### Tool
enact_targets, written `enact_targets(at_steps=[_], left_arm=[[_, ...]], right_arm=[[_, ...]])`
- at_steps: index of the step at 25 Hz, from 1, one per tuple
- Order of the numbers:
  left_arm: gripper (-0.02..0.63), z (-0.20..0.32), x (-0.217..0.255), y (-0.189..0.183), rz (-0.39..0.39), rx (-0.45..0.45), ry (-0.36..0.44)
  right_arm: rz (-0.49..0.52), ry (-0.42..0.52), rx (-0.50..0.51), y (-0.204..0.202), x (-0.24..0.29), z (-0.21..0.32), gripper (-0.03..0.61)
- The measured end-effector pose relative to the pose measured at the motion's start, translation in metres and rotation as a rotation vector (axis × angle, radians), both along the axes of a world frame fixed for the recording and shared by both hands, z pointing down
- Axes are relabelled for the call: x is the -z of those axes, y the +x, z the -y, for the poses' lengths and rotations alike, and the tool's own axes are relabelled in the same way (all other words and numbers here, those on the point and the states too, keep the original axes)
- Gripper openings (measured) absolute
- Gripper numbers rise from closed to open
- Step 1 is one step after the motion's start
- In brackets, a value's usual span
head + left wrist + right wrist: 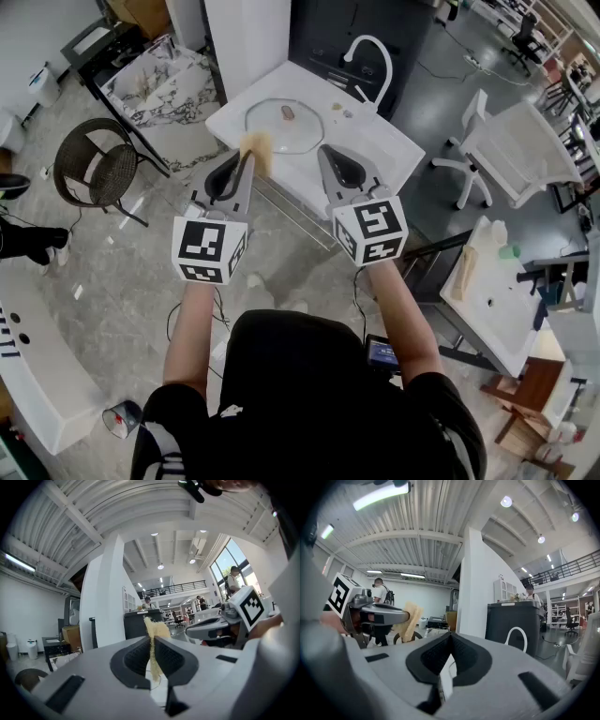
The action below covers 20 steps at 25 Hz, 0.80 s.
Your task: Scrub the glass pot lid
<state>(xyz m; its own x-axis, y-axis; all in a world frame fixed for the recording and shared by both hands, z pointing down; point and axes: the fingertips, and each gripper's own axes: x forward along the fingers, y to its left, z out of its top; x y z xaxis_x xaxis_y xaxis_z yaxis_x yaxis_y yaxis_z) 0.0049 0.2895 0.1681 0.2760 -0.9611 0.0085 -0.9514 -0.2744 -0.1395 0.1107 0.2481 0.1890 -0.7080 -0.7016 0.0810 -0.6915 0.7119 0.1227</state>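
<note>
**Glass pot lid flat on the counter, pad in my left gripper**

Glass pot lid (284, 125) lies flat on the white counter (380, 145), knob up, just in front of the curved white faucet (368, 58). It sits beyond the tips of my 2 grippers, roughly between them in the head view.

My left gripper (152, 641) is clamped on a yellowish scrub pad (256, 150). The pad is pinched thin between the ribbed pads, and its frayed end sticks out past the jaw tips. In the head view that end overlaps the lid's near left edge, but I cannot tell whether it touches the glass.

My right gripper (450, 638) is closed tight with nothing between its jaws. It is level, beside the left one and apart from it, its tip near the lid's right edge.

A wicker chair (94, 169) stands on the floor, well off to the left.
</note>
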Motion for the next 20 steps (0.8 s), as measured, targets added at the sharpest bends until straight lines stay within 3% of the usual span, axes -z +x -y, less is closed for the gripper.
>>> enact_targets(at_steps=[20], left_arm=[[0.017,0.021,-0.017,-0.006,-0.018,0.003,-0.033]], right_arm=[[-0.007,-0.031,0.011,-0.007,-0.019,0.021,-0.003]])
